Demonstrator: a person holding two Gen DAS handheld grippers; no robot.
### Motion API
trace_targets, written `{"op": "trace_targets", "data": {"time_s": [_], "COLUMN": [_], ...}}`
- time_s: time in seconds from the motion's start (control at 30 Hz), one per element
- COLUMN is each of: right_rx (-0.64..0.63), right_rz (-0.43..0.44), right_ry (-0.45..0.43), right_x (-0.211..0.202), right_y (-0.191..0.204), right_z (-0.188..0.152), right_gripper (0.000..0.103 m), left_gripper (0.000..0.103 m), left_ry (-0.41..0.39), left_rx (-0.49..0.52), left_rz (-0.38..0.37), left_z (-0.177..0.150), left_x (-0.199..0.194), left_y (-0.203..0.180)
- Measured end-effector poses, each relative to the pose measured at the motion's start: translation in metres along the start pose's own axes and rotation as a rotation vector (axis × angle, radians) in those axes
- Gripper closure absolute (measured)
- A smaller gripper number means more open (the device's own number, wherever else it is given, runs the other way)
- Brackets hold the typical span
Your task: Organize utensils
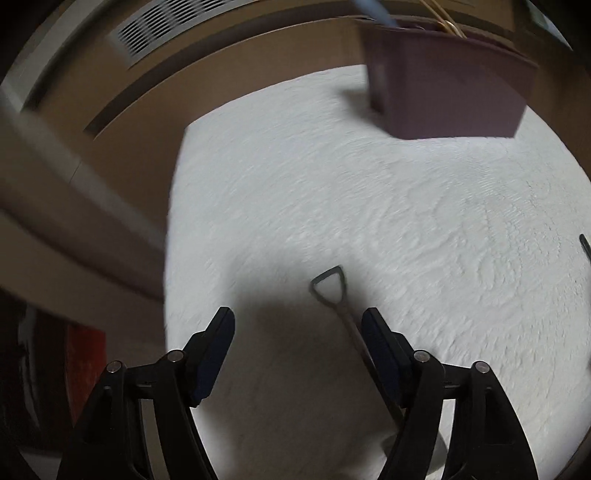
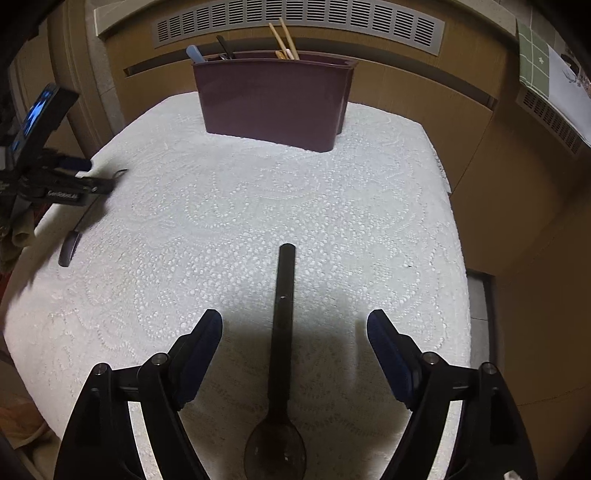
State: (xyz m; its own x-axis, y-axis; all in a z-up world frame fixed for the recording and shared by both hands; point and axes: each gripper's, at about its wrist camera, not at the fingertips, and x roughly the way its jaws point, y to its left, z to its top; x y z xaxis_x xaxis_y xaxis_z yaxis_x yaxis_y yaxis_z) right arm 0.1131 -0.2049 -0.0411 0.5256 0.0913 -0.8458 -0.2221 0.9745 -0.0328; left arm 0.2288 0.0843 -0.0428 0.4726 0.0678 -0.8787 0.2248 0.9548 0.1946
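Note:
A maroon utensil holder (image 2: 273, 99) stands at the table's far edge with chopsticks (image 2: 284, 38) and other handles in it; it also shows blurred in the left wrist view (image 1: 447, 81). A black spoon (image 2: 281, 332) lies on the white cloth, its handle pointing away, between the open fingers of my right gripper (image 2: 294, 328). A metal shovel-shaped spoon (image 1: 343, 314) lies under my open left gripper (image 1: 298, 325), close to its right finger. The left gripper (image 2: 103, 182) also shows at the left of the right wrist view, above that same utensil (image 2: 72, 243).
The table is covered with a white embossed cloth (image 2: 258, 206). Wooden panels with a vent grille (image 2: 295, 22) stand behind it. A dark utensil tip (image 1: 585, 247) shows at the right edge of the left wrist view. A green cloth (image 2: 535, 59) hangs at far right.

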Motion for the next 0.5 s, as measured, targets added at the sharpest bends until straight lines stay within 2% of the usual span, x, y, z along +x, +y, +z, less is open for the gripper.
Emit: {"op": "trace_targets", "data": {"time_s": [0.1, 0.2, 0.23, 0.3, 0.33, 0.43, 0.5], "right_rx": [-0.028, -0.049, -0.053, -0.059, -0.060, -0.058, -0.055], "right_rz": [0.002, 0.006, 0.005, 0.005, 0.007, 0.012, 0.012], "right_ry": [0.001, 0.000, 0.000, -0.001, -0.002, -0.001, -0.001], "right_x": [0.000, -0.002, -0.003, -0.004, -0.004, -0.004, -0.004], "right_y": [0.009, 0.015, 0.016, 0.017, 0.018, 0.017, 0.016], "right_z": [0.001, 0.000, 0.000, 0.000, -0.001, -0.001, -0.002], "right_gripper": [0.024, 0.025, 0.024, 0.025, 0.025, 0.025, 0.025], "left_gripper": [0.029, 0.029, 0.029, 0.029, 0.031, 0.042, 0.042], "left_ry": [0.004, -0.015, -0.018, -0.001, 0.024, 0.093, 0.082], "left_rx": [-0.063, -0.085, -0.100, -0.144, -0.162, -0.172, -0.148], "left_rz": [-0.023, -0.096, -0.129, -0.261, -0.320, -0.417, -0.453], "left_z": [-0.028, -0.054, -0.063, -0.081, -0.085, -0.098, -0.098], "left_x": [-0.017, -0.042, -0.053, -0.064, -0.064, -0.061, -0.062], "left_y": [0.021, 0.027, 0.025, 0.028, 0.022, -0.007, -0.027]}}
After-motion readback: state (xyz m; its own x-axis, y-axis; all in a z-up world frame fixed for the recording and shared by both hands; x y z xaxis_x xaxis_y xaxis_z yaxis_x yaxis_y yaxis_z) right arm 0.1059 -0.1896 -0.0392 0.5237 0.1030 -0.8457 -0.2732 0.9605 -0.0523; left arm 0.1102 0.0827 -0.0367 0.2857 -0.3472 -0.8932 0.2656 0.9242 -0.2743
